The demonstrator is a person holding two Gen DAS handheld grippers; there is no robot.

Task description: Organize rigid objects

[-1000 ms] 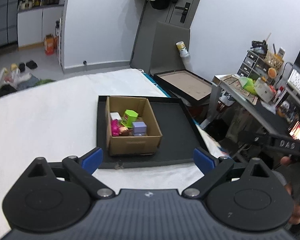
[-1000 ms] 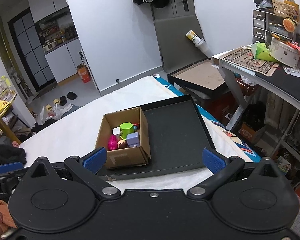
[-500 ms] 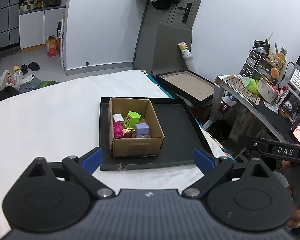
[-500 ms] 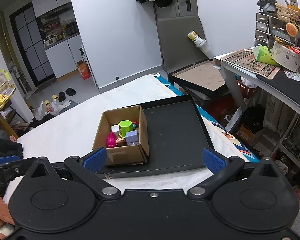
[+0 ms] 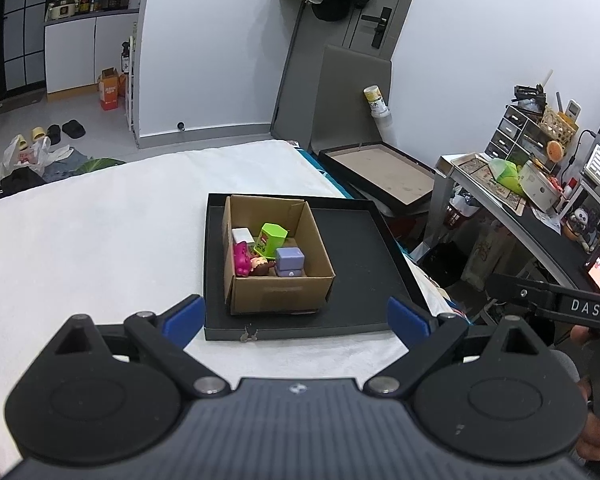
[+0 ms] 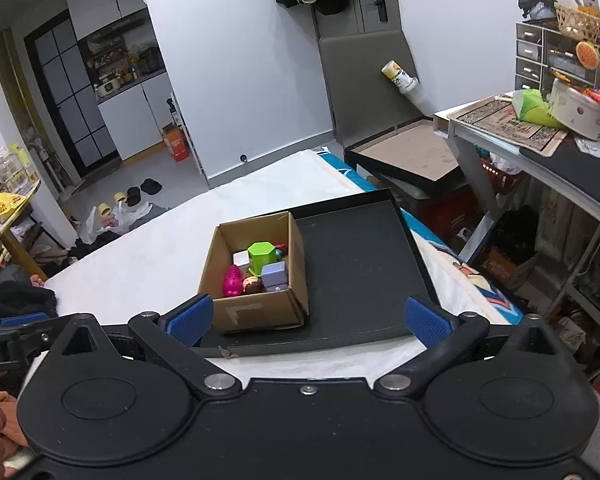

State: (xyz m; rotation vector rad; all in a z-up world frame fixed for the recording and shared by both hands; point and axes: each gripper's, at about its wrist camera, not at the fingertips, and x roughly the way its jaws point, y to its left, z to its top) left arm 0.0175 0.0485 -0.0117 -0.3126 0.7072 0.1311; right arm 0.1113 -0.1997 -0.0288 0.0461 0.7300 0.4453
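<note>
Blue pads spread wide on left gripper (image 5: 294,314) and right gripper (image 6: 308,318), both empty, short of the tray (image 5: 364,264). Toys sit in the box (image 5: 278,298) on its left half. Judgement: descend vertically onto the green block (image 5: 273,238); avoid box walls.

We see a matt brown cardboard box (image 5: 280,292) holding glossy plastic toys (image 5: 272,240) on a smooth, matt black tray (image 5: 360,256). Beneath lies white cloth (image 5: 100,232), faintly textured; our gripper pads (image 6: 426,316) look like ribbed blue rubber.
</note>
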